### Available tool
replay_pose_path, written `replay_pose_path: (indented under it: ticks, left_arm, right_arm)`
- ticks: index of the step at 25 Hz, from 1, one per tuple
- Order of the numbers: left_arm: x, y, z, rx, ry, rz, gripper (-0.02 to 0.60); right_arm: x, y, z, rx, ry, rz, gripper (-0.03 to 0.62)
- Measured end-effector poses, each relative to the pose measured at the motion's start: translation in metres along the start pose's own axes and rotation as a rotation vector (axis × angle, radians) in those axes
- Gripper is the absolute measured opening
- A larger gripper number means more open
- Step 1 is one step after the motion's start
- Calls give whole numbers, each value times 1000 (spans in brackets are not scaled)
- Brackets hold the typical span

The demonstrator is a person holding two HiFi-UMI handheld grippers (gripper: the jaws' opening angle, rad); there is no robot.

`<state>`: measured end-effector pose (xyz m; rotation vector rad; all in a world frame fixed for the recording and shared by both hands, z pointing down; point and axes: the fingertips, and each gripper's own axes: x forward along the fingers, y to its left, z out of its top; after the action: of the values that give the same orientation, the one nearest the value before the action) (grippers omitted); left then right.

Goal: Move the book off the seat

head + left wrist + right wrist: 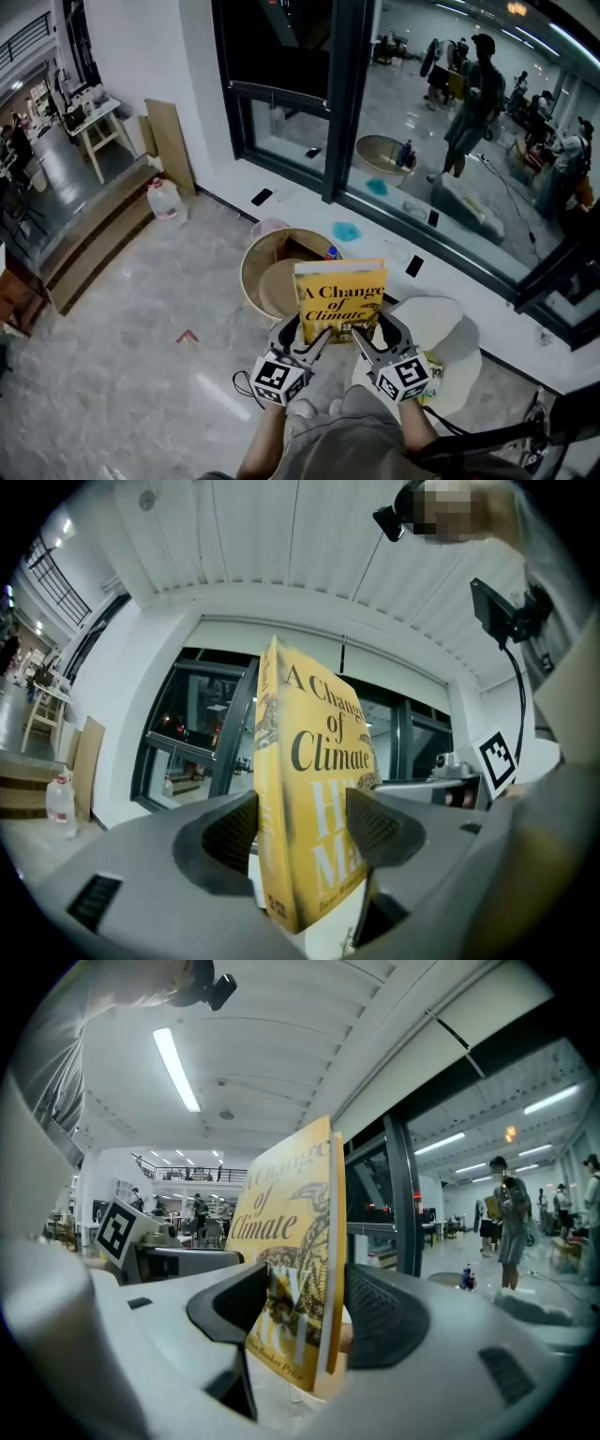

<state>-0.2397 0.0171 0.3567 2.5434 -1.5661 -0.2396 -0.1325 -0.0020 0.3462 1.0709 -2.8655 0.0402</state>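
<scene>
The yellow book (339,300), titled "A Change of Climate", stands upright in the air in front of the person, carried between both grippers with its front cover facing back toward the head camera. The left gripper (302,336) takes the book's lower left corner. In the left gripper view its fingers (230,832) are clamped on the spine side, one pad against the back and the other pressed on the front cover. The right gripper (375,336) takes the lower right corner. In the right gripper view its fingers (380,1316) are closed on the open page edge, the cover against one pad and the back of the book against the other. Both grippers point roughly level, side by side, their marker cubes turned toward the person. Seen from the head, the book overlaps the near rim of a round wooden tub (253,272) and sits just left of a white round seat (441,328). It rests on neither. Below lies a pale marble floor (141,309), with a clear water jug (166,200) standing near the wall to the left. Behind the book runs a dark-framed window (342,103), and a standing person (473,103) shows in the glass.
</scene>
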Motion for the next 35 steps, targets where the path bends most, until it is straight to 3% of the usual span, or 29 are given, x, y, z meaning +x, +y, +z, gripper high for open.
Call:
replay_pose_path:
  ticks: [4,10,17,23,31,35]
  left_arm:
    - [-7,29,-5,-13,34,30,302]
    - [-35,120,-1,-63,56,135,301]
    - [-25,200,-8,-24,86,269,301]
    - [-15,274,-2,-39,112,398,301]
    - [59,340,-22,-15,195,420,301]
    - [95,368,-44,-51,238,406,301]
  right_arm:
    - [28,11,-12,28,39,33,262]
    - [119,53,-18,33,102,141,262]
    - [211,56,-43,93,118,252,262]
    - [298,59,-47,123,129,386,262]
    - [378,2,-79,216,153,384,262]
    - [410,-26,-101,242,190,350,262]
